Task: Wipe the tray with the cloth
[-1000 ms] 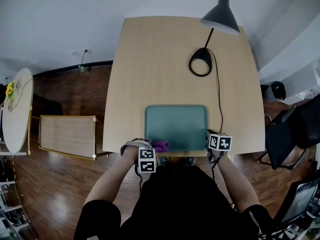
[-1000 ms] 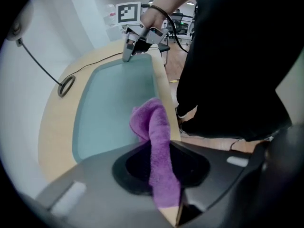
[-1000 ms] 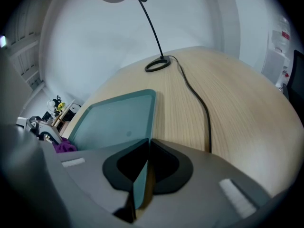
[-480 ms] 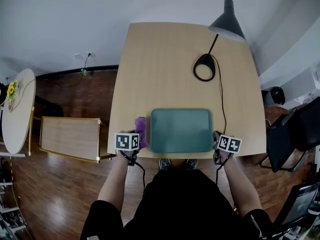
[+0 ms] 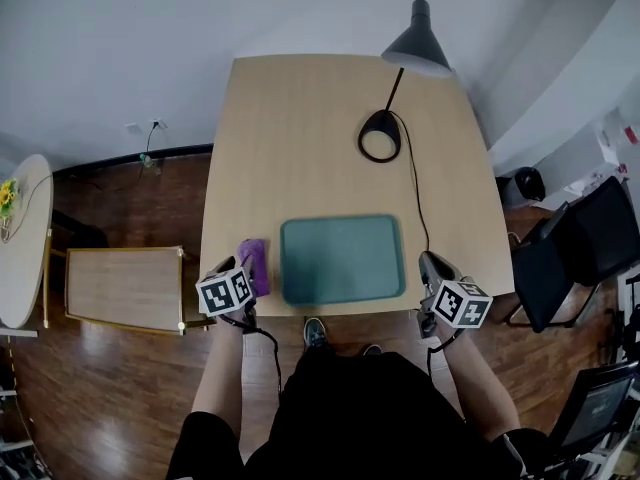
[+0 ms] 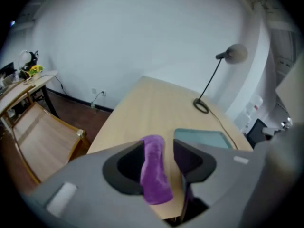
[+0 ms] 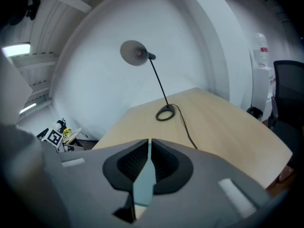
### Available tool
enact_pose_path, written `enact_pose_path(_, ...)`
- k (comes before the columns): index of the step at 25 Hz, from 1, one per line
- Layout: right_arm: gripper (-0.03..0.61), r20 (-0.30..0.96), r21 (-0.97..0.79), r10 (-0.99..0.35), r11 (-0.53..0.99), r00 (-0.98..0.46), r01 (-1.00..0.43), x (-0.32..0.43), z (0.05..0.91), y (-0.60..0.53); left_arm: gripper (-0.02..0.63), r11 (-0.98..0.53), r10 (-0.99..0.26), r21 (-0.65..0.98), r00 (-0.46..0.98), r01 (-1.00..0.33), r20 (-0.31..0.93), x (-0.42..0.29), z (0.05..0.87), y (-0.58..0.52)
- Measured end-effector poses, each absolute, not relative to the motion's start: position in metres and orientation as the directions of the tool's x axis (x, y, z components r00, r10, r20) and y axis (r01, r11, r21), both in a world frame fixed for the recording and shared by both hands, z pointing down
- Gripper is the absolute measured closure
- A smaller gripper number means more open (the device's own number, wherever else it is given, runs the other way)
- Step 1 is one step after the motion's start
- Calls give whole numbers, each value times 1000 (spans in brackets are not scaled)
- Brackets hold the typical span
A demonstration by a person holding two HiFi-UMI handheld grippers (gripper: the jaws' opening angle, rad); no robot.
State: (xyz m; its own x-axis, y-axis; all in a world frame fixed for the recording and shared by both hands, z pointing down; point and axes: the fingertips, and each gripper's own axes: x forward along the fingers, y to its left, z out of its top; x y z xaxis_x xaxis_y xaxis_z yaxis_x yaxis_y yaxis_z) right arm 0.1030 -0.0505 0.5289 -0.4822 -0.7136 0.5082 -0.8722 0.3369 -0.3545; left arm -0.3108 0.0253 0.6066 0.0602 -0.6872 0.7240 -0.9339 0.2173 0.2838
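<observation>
The teal tray (image 5: 342,260) lies flat near the front edge of the wooden table (image 5: 300,138). A purple cloth (image 5: 252,265) lies on the table just left of the tray. My left gripper (image 5: 243,280) is at the cloth's near end. In the left gripper view the cloth (image 6: 154,170) lies between the jaws of the left gripper (image 6: 159,146). They are opening, and there is a gap on the cloth's right side. The tray (image 6: 202,139) shows beyond. My right gripper (image 5: 430,263) stands just off the tray's right edge. The right gripper (image 7: 148,144) is shut, with a teal sliver in the slit.
A black desk lamp has its base (image 5: 382,133) at the table's back right, and its cord runs toward the right front edge. A low wooden bench (image 5: 125,288) stands on the floor at left and a black chair (image 5: 560,258) at right.
My left gripper carried the cloth from the tray's near left corner off to the table beside the tray. Its jaws have spread. My right gripper drew slightly away from the tray's right edge.
</observation>
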Motion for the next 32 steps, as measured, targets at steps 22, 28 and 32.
enact_pose_path(22, 560, -122, 57, -766, 629, -631, -775, 151, 304, 96, 512, -131, -991, -39, 131, -991, 2, -16, 306, 155)
enact_pose_path(28, 566, -206, 91, -767, 604, -608, -792, 153, 275, 122, 512, -212, -974, -78, 217, -974, -62, -3, 291, 171)
enact_pose_path(32, 566, -202, 85, -761, 614, -617, -785, 137, 273, 137, 511, -193, -979, -43, 196, -980, -57, -18, 292, 183)
